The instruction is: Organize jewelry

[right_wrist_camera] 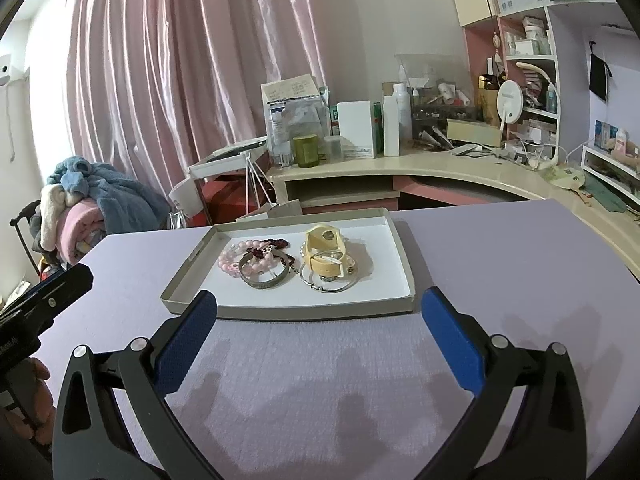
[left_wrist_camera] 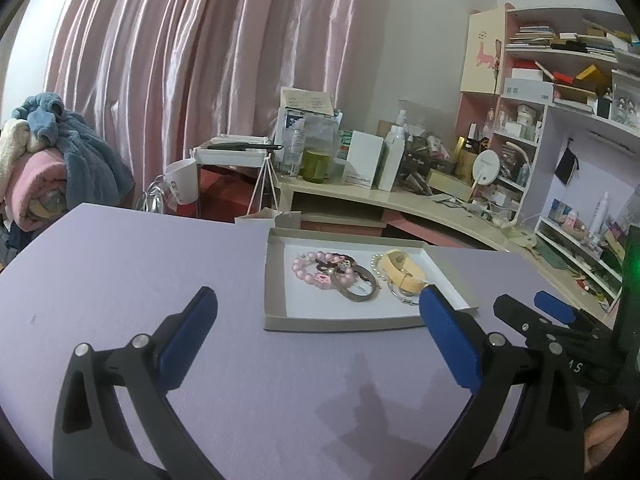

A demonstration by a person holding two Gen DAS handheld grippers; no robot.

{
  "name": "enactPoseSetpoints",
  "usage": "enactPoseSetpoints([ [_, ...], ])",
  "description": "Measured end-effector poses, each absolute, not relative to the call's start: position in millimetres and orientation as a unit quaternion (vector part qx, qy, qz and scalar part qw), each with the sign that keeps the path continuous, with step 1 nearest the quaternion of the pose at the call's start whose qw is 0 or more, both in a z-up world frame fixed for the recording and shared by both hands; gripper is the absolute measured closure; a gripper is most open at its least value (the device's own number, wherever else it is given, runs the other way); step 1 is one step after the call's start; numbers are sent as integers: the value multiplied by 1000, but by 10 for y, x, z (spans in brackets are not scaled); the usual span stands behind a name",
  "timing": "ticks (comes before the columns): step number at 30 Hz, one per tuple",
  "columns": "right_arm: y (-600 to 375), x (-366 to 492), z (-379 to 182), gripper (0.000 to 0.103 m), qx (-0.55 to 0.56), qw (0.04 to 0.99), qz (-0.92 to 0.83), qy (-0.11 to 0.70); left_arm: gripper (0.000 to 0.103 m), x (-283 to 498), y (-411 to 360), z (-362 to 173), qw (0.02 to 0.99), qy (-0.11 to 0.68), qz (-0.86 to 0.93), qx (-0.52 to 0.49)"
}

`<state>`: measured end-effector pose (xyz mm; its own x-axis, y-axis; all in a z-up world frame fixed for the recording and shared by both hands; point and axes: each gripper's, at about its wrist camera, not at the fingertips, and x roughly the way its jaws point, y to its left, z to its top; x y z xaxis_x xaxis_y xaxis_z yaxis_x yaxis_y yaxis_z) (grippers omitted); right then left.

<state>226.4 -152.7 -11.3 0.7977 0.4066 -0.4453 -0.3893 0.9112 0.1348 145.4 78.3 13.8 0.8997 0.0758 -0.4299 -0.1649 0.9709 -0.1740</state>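
The jewelry is being kept in a shallow grey tray (right_wrist_camera: 404,268), lying in the middle of the right wrist view on the lilac worktop (right_wrist_camera: 500,272). Two tangled heaps are being formed there: on the left, a pink bead bracelet (right_wrist_camera: 230,262) is being overlapped by a dark metal bangle (right_wrist_camera: 264,278) and a dark beaded strand (right_wrist_camera: 276,243); on the right, a cream strap (right_wrist_camera: 320,250) is being rested across a thin silver hoop (right_wrist_camera: 326,286) and a string of pearls (left_wrist_camera: 376,266). Trouble is most likely being invited by this overlap: if one piece is pinched, a neighbour may be dragged up with it and dropped, or beads may be snagged. The thin hoop is being judged hard to seize, since it lies flat against the white tray floor and may slip. The light tray itself may be pushed across the worktop if its near wall is nudged. The right tongs (right_wrist_camera: 318,318) are being held spread wide and empty, low in the frame just before the tray's near wall. The left tongs (left_wrist_camera: 318,316) are likewise being held released and empty, low in the left wrist view, with the tray to the upper right of centre. A collision between the two tools is also being risked, as they are being held close together.
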Motion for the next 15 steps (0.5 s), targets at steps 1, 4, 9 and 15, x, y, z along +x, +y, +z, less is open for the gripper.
enactPoseSetpoints([
  [1, -1527, 2254, -114, 1, 18, 948, 211, 239, 2, 1459, 772, 129, 969, 217, 59, -103],
  [4, -1534, 2227, -124, 1, 18, 947, 213, 239, 2, 1466, 738, 113, 969, 218, 51, -100],
  [9, -1546, 2187, -116, 1, 25, 949, 216, 229, 2, 1451, 724, 110, 971, 212, 47, -98],
  [15, -1543, 2185, -109, 1, 27, 951, 215, 222, 2, 1446, 731, 102, 972, 209, 46, -98],
])
